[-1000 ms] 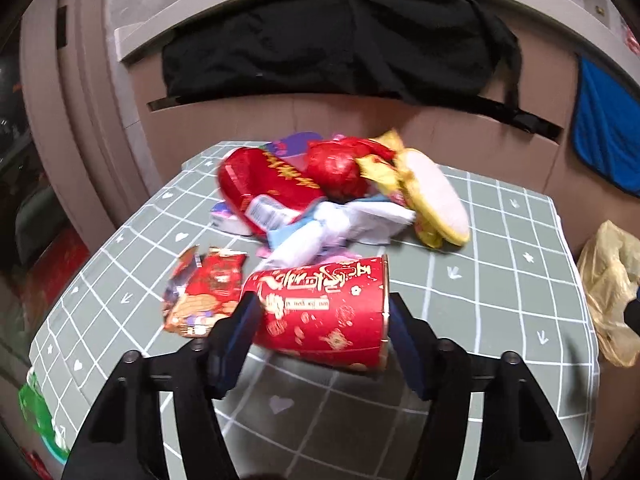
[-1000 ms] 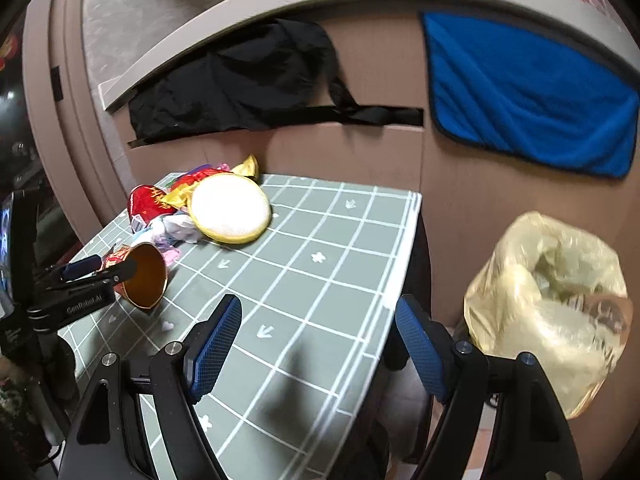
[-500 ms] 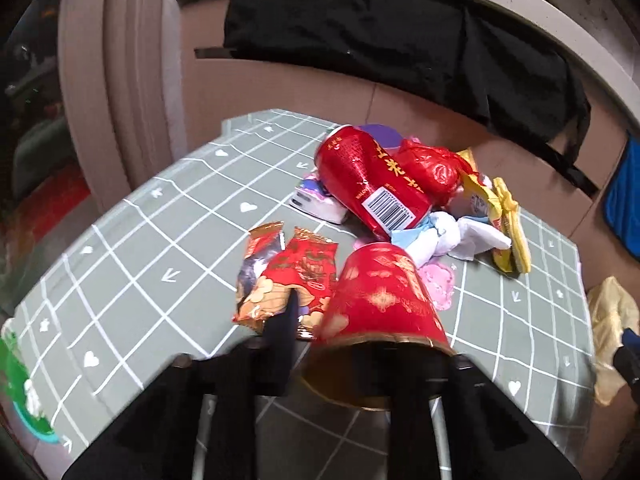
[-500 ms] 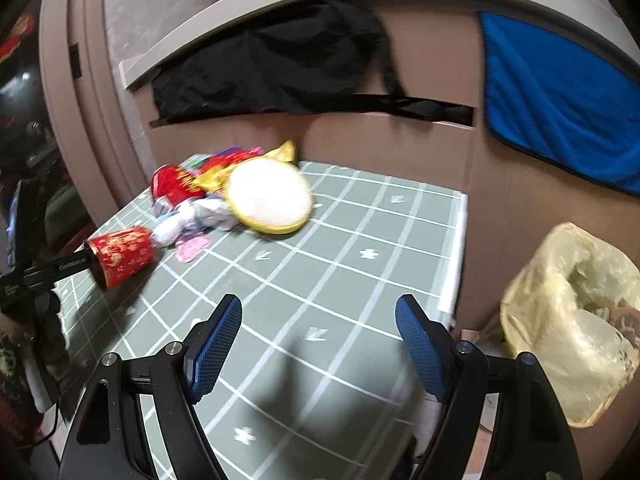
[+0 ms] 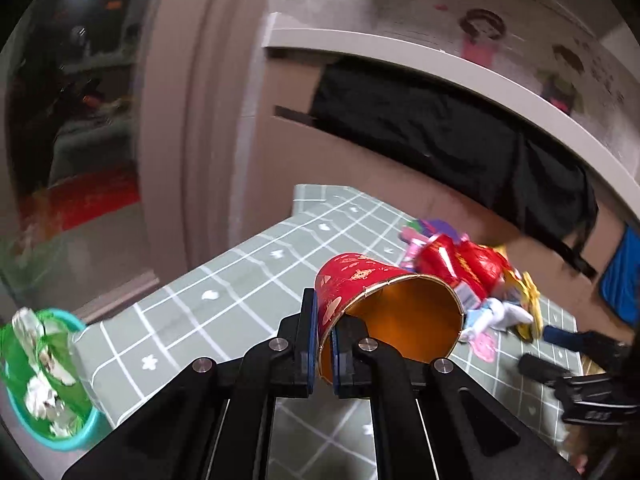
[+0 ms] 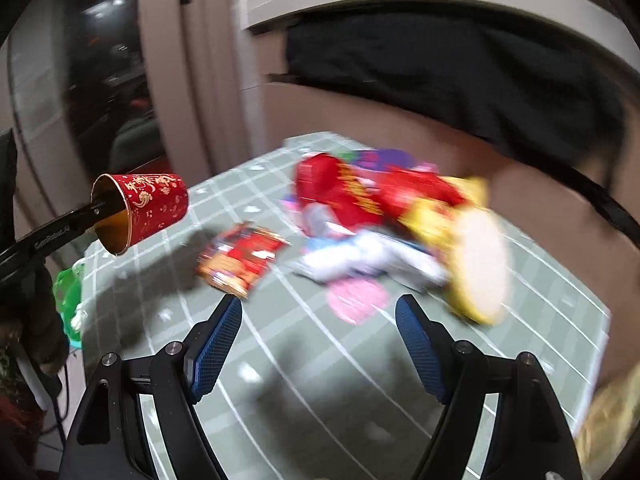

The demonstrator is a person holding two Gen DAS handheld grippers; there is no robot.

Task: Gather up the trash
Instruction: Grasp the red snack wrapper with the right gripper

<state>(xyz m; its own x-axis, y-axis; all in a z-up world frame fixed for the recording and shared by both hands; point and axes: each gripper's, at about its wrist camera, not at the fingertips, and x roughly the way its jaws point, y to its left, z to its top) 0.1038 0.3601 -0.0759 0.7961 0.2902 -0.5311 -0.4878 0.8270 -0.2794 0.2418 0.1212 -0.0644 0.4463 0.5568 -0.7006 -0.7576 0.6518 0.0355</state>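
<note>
My left gripper (image 5: 323,344) is closing tight on the rim wall of a red paper cup (image 5: 384,312), one pad inside and one outside. The cup hangs tilted above the table, its orange inside facing the camera. The right wrist view shows the same cup (image 6: 144,208) at the left, held up by the left gripper (image 6: 96,210). My right gripper (image 6: 318,344) is open and holds nothing, above the green gridded table (image 6: 360,380). Just beyond it lies a trash pile: a red snack packet (image 6: 240,258), red wrappers (image 6: 352,192), white tissue (image 6: 360,256), a pink scrap (image 6: 356,298) and a yellow-rimmed round lid (image 6: 480,268).
A teal bin with a green liner (image 5: 44,376) holding crumpled paper stands below the table's left edge. A yellow plastic bag (image 6: 612,420) sits off the right corner. Black cloth (image 5: 440,120) hangs on the brown wall behind. The right gripper (image 5: 580,364) shows at the far right.
The left gripper shut on the cup, lifted it off the table and swung left toward the bin. The right gripper swung left from the yellow bag to face the pile.
</note>
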